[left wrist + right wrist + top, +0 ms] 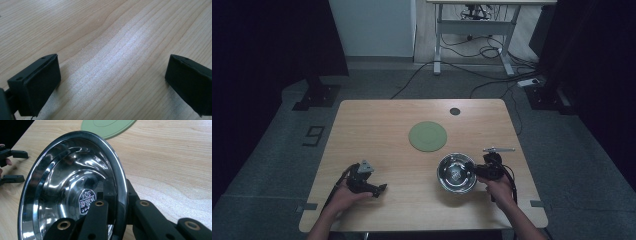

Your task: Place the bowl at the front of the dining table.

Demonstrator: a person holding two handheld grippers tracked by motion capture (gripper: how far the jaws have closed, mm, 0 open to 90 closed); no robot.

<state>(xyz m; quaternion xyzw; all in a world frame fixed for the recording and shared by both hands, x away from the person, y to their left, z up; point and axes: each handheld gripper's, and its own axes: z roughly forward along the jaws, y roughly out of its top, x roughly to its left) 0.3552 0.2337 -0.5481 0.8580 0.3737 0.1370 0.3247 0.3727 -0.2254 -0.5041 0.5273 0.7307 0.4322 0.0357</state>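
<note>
Fingers (117,202) pinch one steel bowl (62,177) near one green mat (428,136).

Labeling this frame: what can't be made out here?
- Stamp inside the steel bowl: characters too small, right gripper view.
- Bowl's lower rim: cut off by the bottom edge, same view.
- Small dark disc on the table: too small to identify, high view.
- Green mat: cut off by the top edge.

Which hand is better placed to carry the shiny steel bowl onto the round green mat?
Right. The right gripper is shut on the shiny steel bowl's rim, near the round green mat. The left gripper stands open and empty, farther off.
</note>
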